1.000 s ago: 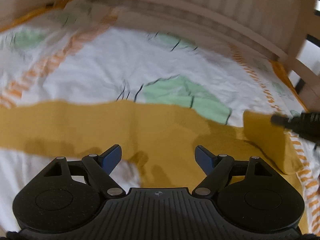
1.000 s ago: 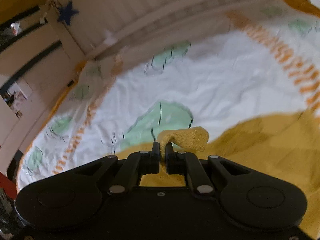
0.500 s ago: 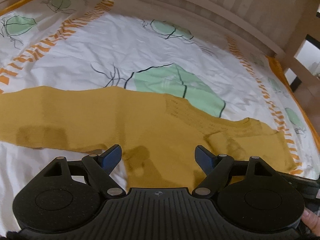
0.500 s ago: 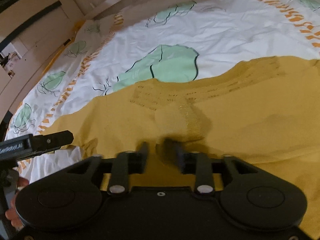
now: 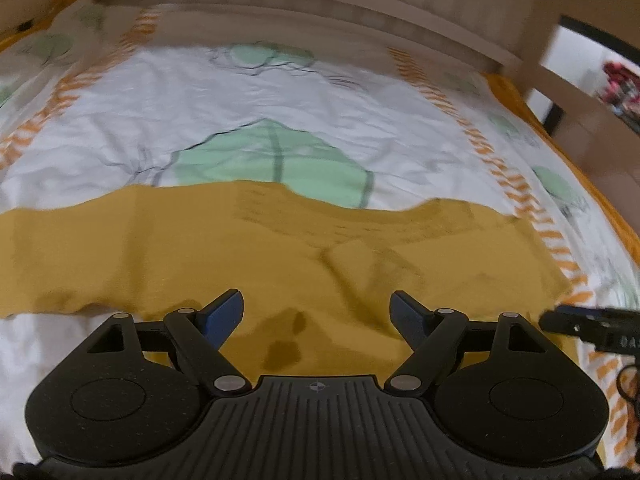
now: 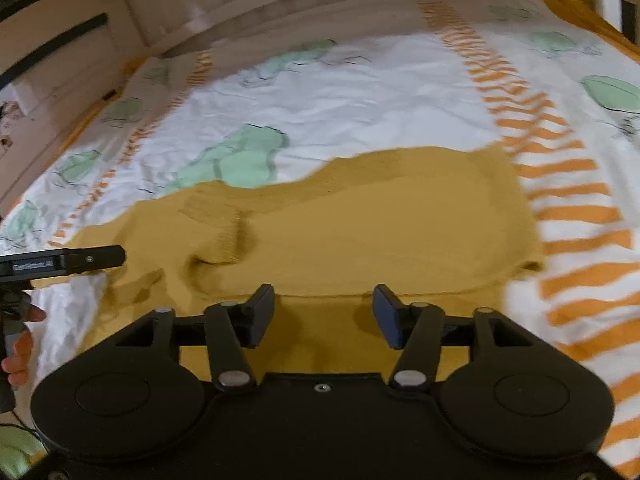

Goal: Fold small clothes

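A mustard-yellow knit garment (image 5: 280,248) lies flat on the bed sheet; it also shows in the right wrist view (image 6: 380,216). Its right sleeve (image 6: 224,236) lies folded over the body, and its left sleeve (image 5: 60,248) stretches out to the left. My left gripper (image 5: 316,312) is open and empty above the garment's near part. My right gripper (image 6: 322,314) is open and empty above the garment's lower edge. The other gripper's tip shows at the edge of the left wrist view (image 5: 580,322) and of the right wrist view (image 6: 72,260).
The white sheet (image 5: 280,92) has green leaf prints and orange striped bands. A wooden slatted bed rail (image 5: 320,4) runs along the far side. A wooden post (image 5: 552,40) stands at the far right corner. A hand (image 6: 20,356) holds the left gripper's handle.
My right gripper was shut on the sleeve cuff, laid it over the garment's body, opened and drew back. My left gripper stayed open and shifted a little over the garment.
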The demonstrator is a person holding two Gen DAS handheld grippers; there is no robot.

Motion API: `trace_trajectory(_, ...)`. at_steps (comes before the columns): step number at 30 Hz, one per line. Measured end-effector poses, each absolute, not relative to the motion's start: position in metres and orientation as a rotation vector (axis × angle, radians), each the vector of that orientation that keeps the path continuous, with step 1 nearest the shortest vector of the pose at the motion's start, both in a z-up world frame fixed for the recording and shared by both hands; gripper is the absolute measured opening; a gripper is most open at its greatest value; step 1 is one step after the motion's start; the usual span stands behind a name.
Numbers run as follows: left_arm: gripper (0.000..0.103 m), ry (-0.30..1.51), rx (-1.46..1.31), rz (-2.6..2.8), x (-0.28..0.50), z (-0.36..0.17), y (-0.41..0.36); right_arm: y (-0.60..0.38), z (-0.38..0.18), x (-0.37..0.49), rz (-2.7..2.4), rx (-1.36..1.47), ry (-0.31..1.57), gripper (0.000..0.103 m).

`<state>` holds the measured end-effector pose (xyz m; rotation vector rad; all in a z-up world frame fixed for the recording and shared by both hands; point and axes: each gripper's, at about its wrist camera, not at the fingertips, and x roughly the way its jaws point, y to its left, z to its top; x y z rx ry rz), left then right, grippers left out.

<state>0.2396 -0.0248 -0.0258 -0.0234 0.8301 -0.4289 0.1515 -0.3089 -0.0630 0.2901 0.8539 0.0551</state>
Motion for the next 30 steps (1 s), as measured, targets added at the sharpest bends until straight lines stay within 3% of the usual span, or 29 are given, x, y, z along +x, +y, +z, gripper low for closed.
trace_trajectory(6, 0.08, 0.793, 0.125, -0.449, 0.237, -0.032, -0.083, -0.324, -0.059, 0.155, 0.024, 0.295, 0.845, 0.066)
trace_trajectory(9, 0.08, 0.801, 0.181, -0.434, 0.241, -0.043, -0.103, -0.327, -0.051, 0.156, 0.02, 0.278, 0.821, 0.075)
trace_trajectory(12, 0.077, 0.828, 0.189, -0.417, 0.246, -0.055, -0.109, -0.331, -0.049, 0.16, 0.029, 0.3, 0.816, 0.076)
trace_trajectory(14, 0.071, 0.863, 0.181, -0.388, 0.251, -0.062, -0.104, -0.334, -0.048, 0.161, 0.031, 0.319, 0.817, 0.076)
trace_trajectory(30, 0.069, 0.988, -0.152, -0.237, 0.276, -0.068, 0.005, -0.357, -0.043, 0.162, 0.024, 0.469, 0.789, 0.076)
